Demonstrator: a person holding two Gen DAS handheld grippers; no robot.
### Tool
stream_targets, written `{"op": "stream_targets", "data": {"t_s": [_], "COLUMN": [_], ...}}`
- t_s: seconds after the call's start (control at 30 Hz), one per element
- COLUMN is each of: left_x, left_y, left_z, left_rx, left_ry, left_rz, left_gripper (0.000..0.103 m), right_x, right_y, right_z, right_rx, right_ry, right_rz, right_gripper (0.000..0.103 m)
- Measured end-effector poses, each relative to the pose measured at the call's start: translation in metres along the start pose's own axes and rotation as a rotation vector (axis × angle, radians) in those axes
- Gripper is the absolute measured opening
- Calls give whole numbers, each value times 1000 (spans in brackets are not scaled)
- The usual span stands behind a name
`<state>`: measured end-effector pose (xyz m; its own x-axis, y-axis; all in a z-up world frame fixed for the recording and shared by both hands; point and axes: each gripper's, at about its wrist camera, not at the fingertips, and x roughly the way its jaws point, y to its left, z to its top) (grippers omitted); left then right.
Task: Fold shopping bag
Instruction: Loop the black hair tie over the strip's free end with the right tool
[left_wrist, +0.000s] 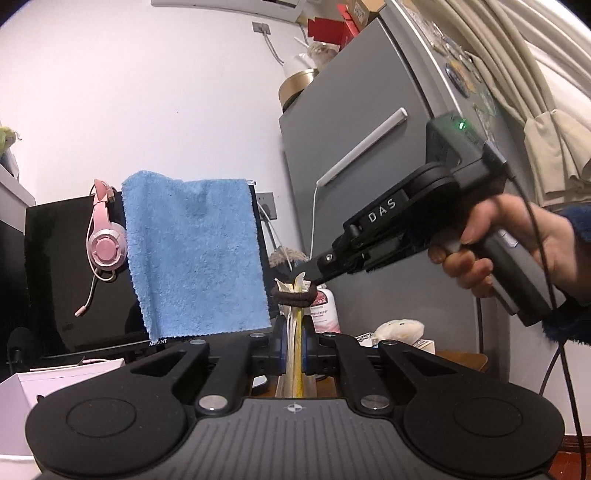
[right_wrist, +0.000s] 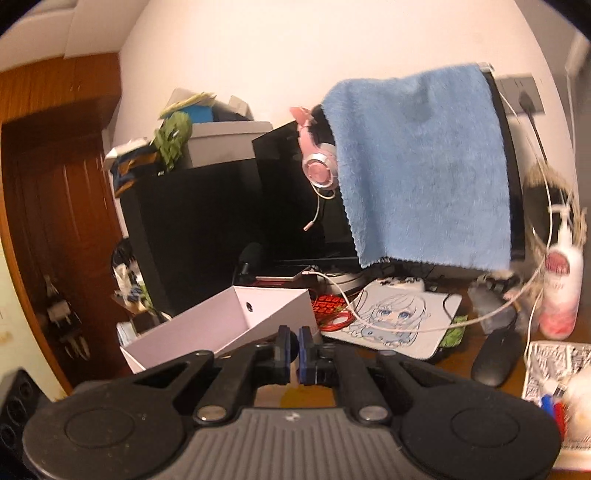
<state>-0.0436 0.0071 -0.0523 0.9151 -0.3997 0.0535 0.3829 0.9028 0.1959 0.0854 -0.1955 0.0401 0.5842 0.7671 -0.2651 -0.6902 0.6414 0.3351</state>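
My left gripper (left_wrist: 292, 347) is clamped on the folded shopping bag (left_wrist: 295, 332), held upright in the air, a dark band (left_wrist: 295, 296) around its top. My right gripper (right_wrist: 293, 350) is nearly closed with nothing between its pads; in the left view its tip touches the band.

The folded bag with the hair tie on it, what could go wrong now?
1. The hair tie sits near the top of the folded bag, so it might slip off and let the bag spring open.
2. The right gripper is close to the tie; pulling away could snag it.
3. Only the left gripper pinches the bag, so a tug might drag it free.
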Motion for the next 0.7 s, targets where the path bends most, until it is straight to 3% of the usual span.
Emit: {"op": "stream_targets", "data": {"t_s": [0.17, 0.3, 0.4, 0.47, 0.5, 0.7], "left_x": [-5, -1, -2, -3, -3, -4], "left_y": [4, 6, 7, 5, 5, 2], "left_z": [5, 3, 4, 4, 4, 4], "left_rx": [-16, -28, -36, -29, -30, -15], "left_ry": [-38, -17, -24, -29, -30, -41], "left_rz": [-9, -18, -22, -24, -27, -40], "left_gripper": [6, 6, 6, 6, 7, 7], "right_x": [5, 1, -5, -5, -4, 7], "right_y": [-31, -55, -67, -75, -78, -79], "right_z": [-7, -15, -21, -24, -26, -30], "right_rx": [132, 303, 431, 506, 535, 569], "right_ry": [21, -33, -95, -113, -114, -60], "right_rz": [-12, 138, 250, 294, 312, 387], "right_gripper": [0, 1, 7, 23, 27, 23]}}
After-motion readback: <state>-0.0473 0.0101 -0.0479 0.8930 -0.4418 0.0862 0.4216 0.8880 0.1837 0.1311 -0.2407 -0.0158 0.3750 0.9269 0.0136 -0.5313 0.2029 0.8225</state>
